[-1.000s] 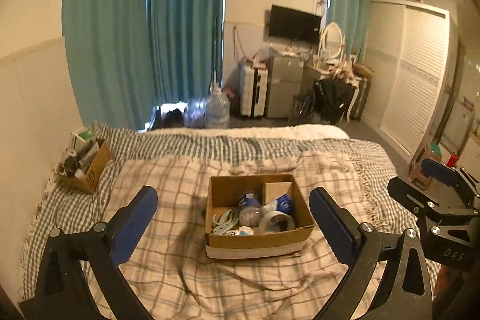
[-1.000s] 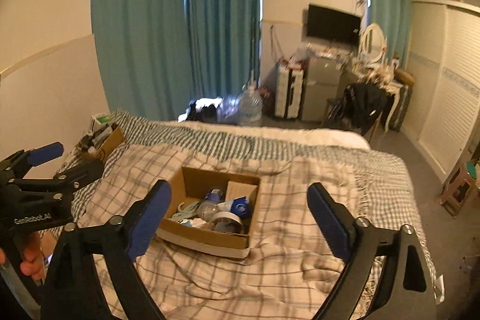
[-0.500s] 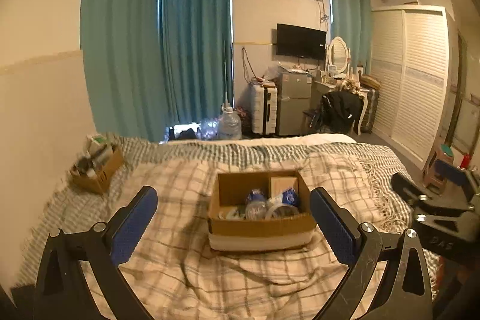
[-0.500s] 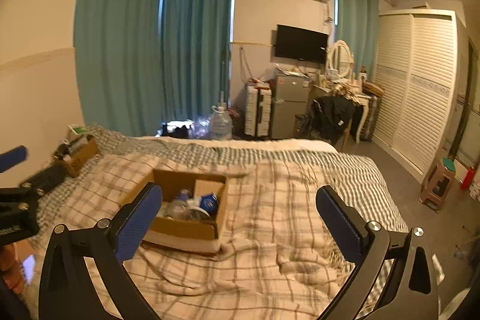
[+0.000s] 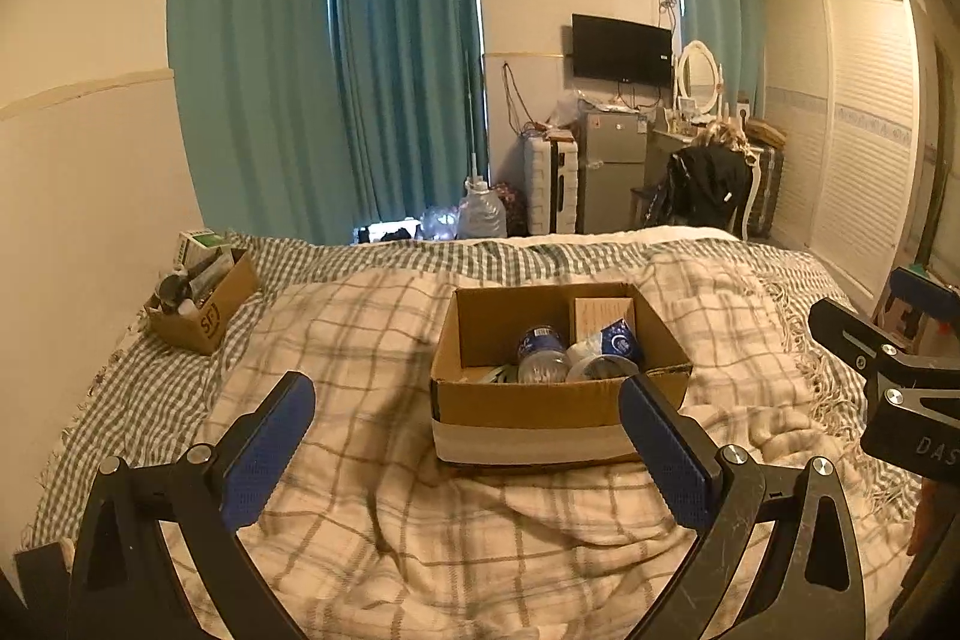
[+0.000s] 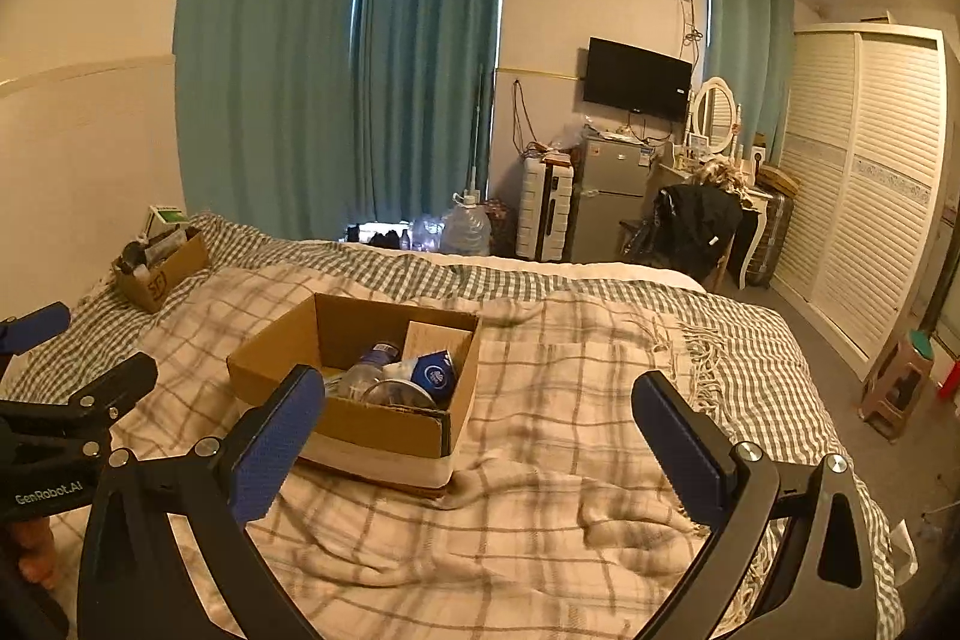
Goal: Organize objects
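An open cardboard box sits mid-bed on the plaid blanket; it also shows in the right wrist view. Inside lie a clear plastic bottle, a blue-and-white packet, a tape roll and a brown carton. My left gripper is open and empty, low in front of the box. My right gripper is open and empty, to the right of the box, over bare blanket.
A smaller cardboard box with several items stands at the bed's far left by the wall. The plaid blanket is rumpled. A wardrobe, a stool, a fridge and a chair stand beyond the bed.
Both grippers have dropped lower and tilted toward level, so the box looks nearer and shows more of its front wall. Both grippers stay open. The box has not moved.
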`<move>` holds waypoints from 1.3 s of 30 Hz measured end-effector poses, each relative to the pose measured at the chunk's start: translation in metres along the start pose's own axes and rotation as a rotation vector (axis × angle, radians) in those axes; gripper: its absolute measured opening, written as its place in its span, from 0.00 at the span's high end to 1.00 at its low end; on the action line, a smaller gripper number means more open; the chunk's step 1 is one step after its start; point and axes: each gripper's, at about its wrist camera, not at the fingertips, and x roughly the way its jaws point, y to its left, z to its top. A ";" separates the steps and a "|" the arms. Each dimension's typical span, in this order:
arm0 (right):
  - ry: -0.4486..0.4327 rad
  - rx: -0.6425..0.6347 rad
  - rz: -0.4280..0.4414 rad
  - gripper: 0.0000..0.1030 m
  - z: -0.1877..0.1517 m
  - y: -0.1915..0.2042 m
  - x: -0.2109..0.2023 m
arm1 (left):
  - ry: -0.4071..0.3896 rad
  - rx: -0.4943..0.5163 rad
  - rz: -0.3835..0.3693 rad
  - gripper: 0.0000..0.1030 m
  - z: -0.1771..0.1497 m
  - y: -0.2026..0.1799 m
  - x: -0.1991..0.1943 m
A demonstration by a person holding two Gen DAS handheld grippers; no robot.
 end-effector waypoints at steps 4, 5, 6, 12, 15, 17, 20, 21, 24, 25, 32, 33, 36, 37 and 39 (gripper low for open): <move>0.009 0.014 0.003 0.00 -0.002 -0.004 0.003 | 0.011 0.005 -0.010 0.00 -0.002 -0.003 0.003; 0.011 0.016 0.000 0.00 -0.003 -0.005 0.003 | 0.013 0.008 -0.011 0.00 -0.001 -0.004 0.003; 0.012 0.016 -0.002 0.00 -0.002 -0.005 0.003 | 0.015 0.010 -0.010 0.00 -0.001 -0.004 0.004; 0.001 0.028 0.011 0.00 0.000 -0.006 -0.001 | 0.026 0.003 -0.017 0.00 -0.001 -0.005 0.005; 0.001 0.022 0.016 0.00 0.000 -0.004 -0.001 | 0.028 0.000 -0.016 0.00 0.000 -0.003 0.005; 0.005 0.017 0.014 0.00 -0.001 -0.002 0.000 | 0.031 -0.001 -0.015 0.00 -0.001 -0.002 0.004; 0.010 0.011 0.013 0.00 -0.002 -0.001 0.001 | 0.033 -0.009 -0.015 0.00 0.000 0.000 0.004; 0.009 0.011 0.014 0.00 -0.002 0.000 0.001 | 0.035 -0.013 -0.016 0.00 0.000 0.001 0.003; 0.008 0.012 0.015 0.00 -0.001 -0.001 0.000 | 0.036 -0.019 -0.021 0.00 0.000 0.003 0.002; 0.007 0.011 0.015 0.00 -0.002 -0.001 0.000 | 0.035 -0.019 -0.021 0.00 0.000 0.003 0.002; 0.006 0.007 0.011 0.00 -0.001 0.000 -0.002 | 0.021 -0.007 -0.029 0.00 0.001 0.003 -0.002; 0.006 0.006 0.012 0.00 -0.001 0.001 -0.002 | 0.021 -0.008 -0.031 0.00 0.002 0.003 -0.003; 0.010 0.000 0.011 0.00 -0.001 0.001 -0.001 | 0.024 -0.004 -0.037 0.00 0.002 0.002 -0.003; 0.011 -0.002 0.011 0.00 -0.001 0.001 0.000 | 0.025 -0.002 -0.036 0.00 0.002 0.002 -0.002; 0.013 -0.004 0.010 0.00 -0.001 0.001 0.000 | 0.027 0.000 -0.036 0.00 0.002 0.002 -0.002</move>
